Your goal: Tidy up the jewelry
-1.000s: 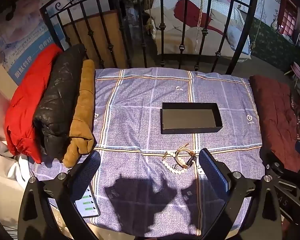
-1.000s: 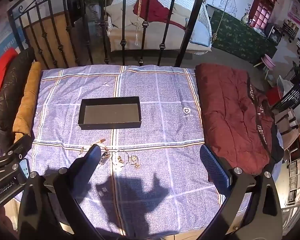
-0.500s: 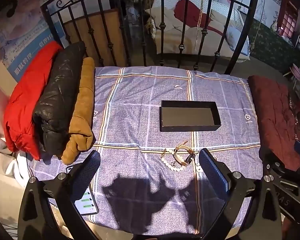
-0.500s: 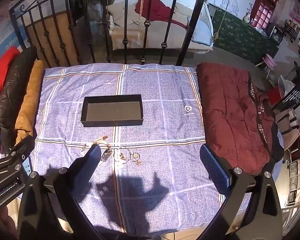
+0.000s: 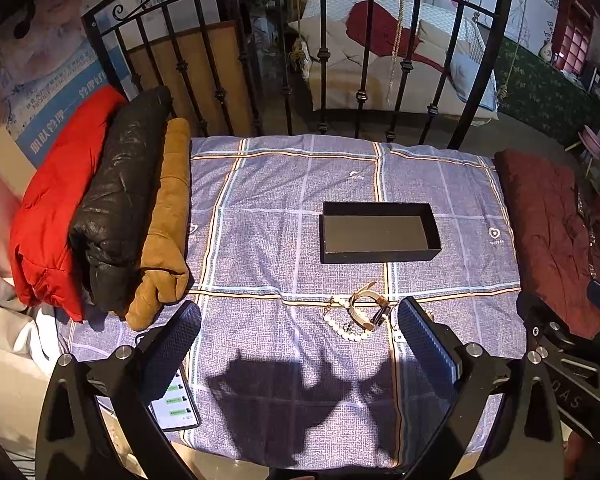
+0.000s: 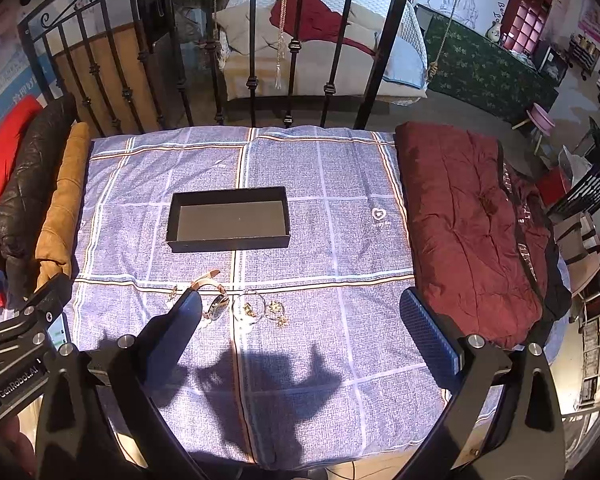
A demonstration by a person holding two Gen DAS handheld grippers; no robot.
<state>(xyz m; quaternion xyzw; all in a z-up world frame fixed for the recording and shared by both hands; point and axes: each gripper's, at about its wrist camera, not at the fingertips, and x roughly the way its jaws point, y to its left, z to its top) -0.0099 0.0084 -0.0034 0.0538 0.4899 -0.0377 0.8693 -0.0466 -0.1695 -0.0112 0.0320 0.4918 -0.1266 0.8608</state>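
An empty black box (image 5: 378,232) lies open on the blue checked bedspread (image 5: 268,216); it also shows in the right wrist view (image 6: 230,220). In front of it lies a small heap of jewelry: a wristwatch (image 5: 366,306), a pearl bracelet (image 5: 346,328), and in the right wrist view the watch (image 6: 216,300), a hoop (image 6: 250,306) and gold earrings (image 6: 278,314). My left gripper (image 5: 300,332) is open and empty, above the bed, with its right finger beside the watch. My right gripper (image 6: 302,324) is open and empty, near the heap.
Folded red, black and tan jackets (image 5: 112,200) lie along the bed's left side. A dark red quilted jacket (image 6: 472,232) lies on the right. A phone (image 5: 174,400) lies at the front left edge. A black iron railing (image 5: 340,60) stands behind the bed.
Both grippers have drawn back and up a little, so the box and the jewelry sit slightly higher in view. Nothing was taken hold of.
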